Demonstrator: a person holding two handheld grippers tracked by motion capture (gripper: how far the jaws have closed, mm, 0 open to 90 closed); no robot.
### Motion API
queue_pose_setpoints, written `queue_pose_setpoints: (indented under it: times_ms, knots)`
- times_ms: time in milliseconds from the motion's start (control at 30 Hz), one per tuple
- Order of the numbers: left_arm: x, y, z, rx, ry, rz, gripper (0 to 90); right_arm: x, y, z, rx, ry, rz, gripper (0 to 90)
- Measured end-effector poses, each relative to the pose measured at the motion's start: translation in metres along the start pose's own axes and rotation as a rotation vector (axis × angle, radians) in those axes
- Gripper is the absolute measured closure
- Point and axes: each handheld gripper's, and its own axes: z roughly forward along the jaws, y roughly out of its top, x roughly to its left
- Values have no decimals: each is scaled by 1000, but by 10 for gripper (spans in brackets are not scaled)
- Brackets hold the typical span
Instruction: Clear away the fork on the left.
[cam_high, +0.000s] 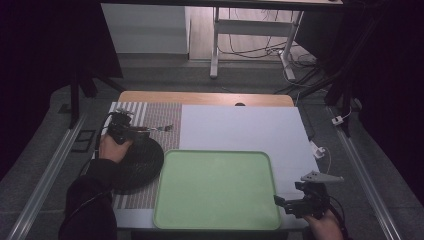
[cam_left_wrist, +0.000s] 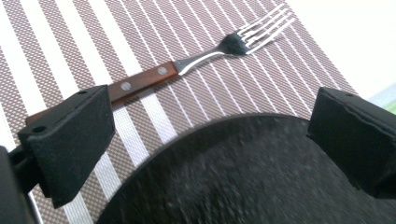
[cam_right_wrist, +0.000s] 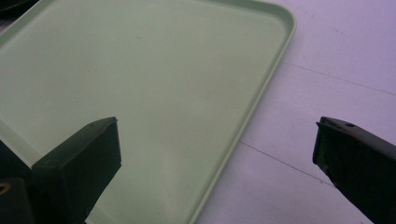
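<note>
From above, the left gripper (cam_high: 131, 131) hovers with jaws apart by the fork (cam_high: 159, 128) on the striped mat (cam_high: 160, 112); its own view shows the fork's (cam_left_wrist: 196, 58) stiff, light wooden handle, likely the best hold, while the right gripper (cam_right_wrist: 219, 158) gapes over the green tray (cam_right_wrist: 140, 84)

a fork (cam_left_wrist: 201, 58) with a brown wooden handle, 2 rivets and steel tines lies flat on the striped placemat (cam_left_wrist: 289, 74), just beyond a round black plate (cam_left_wrist: 243, 172). beside them sits an empty pale green tray (cam_high: 216, 189).
</note>
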Motion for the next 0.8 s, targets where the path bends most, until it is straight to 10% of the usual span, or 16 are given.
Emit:
queue_pose_setpoints:
  times_ms: [400,800]
  knots:
    - [10,13,14,37,55,25,92,0,0,0,-1,1,2,11]
    - [35,27,16,107,57,25,793,-1,0,0,-4,8,9,11]
